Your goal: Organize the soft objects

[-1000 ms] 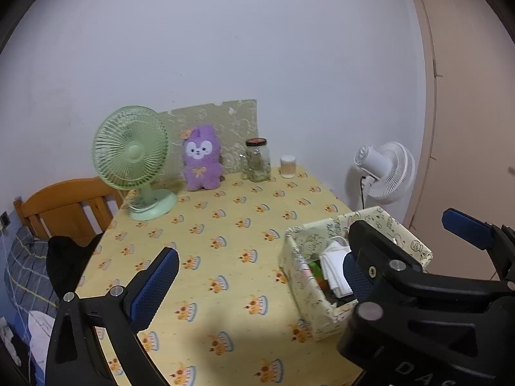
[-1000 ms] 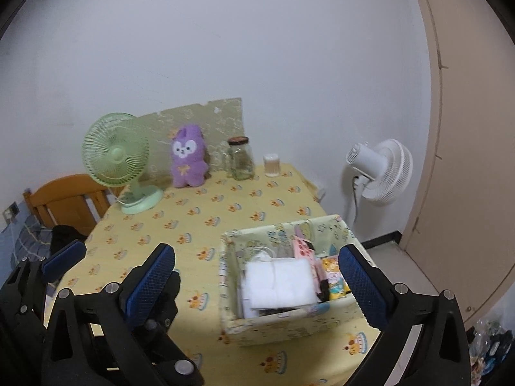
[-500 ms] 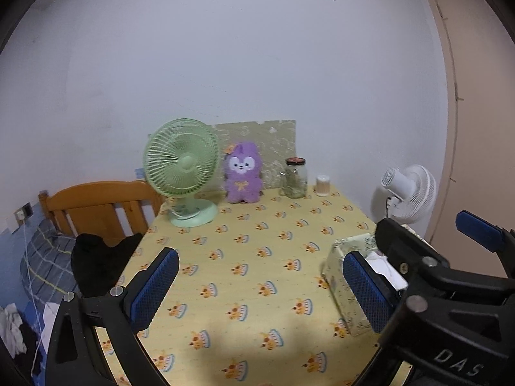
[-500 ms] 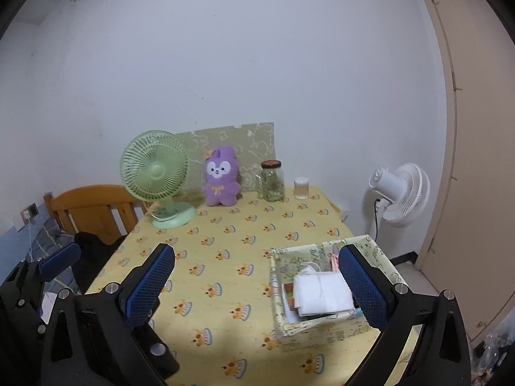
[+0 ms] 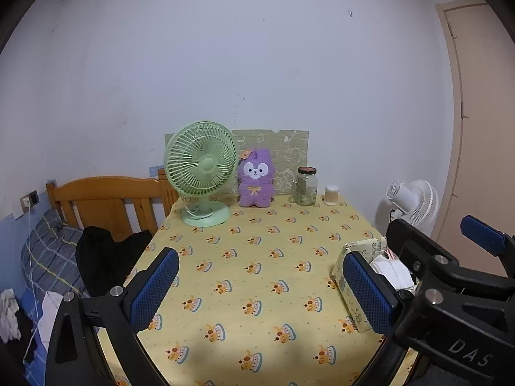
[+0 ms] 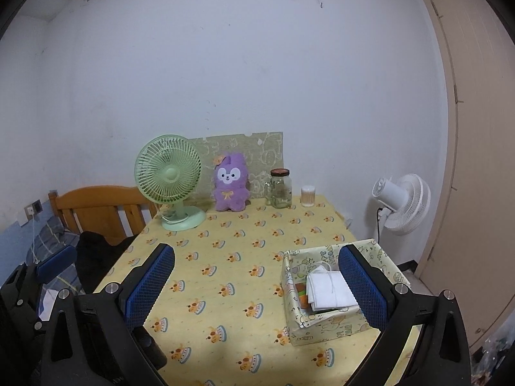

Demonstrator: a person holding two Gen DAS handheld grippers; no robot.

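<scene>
A: Left gripper point(image 5: 259, 289) and right gripper point(image 6: 256, 284) fingers?
B: Both spread wide, empty.
A: Box point(image 6: 325, 325) contents?
B: White cloth point(image 6: 328, 291) on top; items beneath hidden. Plush point(image 6: 229, 182) sits at desk point(image 6: 231, 273) rear.

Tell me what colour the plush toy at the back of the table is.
Purple, with a white face and a small yellow bow; the plush toy shows best in the right wrist view.

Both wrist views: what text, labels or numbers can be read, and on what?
"DAS": white letters on the right gripper's black body, seen in the left wrist view; more letters may be cut off.
Box: printed lettering on its front wall, too small and blurred to read.
Jar, plush, fans: no readable text.
</scene>
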